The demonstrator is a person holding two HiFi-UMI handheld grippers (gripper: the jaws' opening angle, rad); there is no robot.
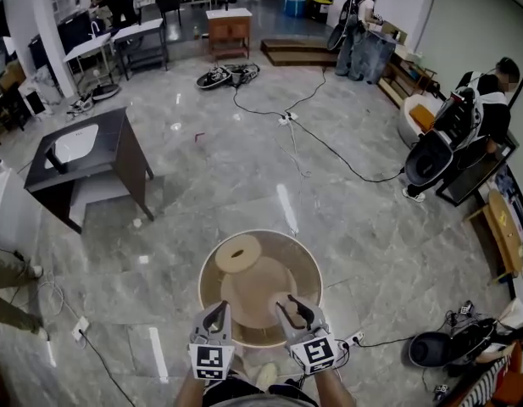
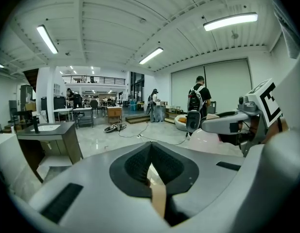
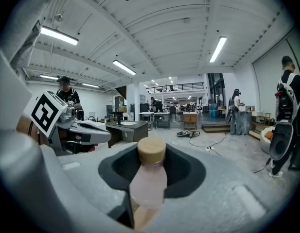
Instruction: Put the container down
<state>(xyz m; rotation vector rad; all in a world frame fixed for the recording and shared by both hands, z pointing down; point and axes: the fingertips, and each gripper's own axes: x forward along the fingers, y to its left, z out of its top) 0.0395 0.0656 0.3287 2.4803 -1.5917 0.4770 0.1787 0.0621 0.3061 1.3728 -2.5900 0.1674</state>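
Note:
A round tan container (image 1: 308,257) with a pale rim hangs over the grey floor just in front of me. A pinkish bottle (image 1: 259,291) with a wooden cap lies inside it, cap pointing away. My left gripper (image 1: 215,312) is shut on the near rim at the left, and a thin tan edge (image 2: 158,198) shows between its jaws. At the near rim's right my right gripper (image 1: 293,309) is shut on the tan rim (image 3: 140,222), with the bottle (image 3: 149,183) right beyond its jaws.
A dark sink cabinet (image 1: 87,164) stands to the left. Black cables (image 1: 329,147) cross the floor ahead. A power strip (image 1: 354,339) and dark gear (image 1: 439,346) lie at the right. People (image 1: 481,108) stand by the right wall, and a wooden cabinet (image 1: 229,28) is far ahead.

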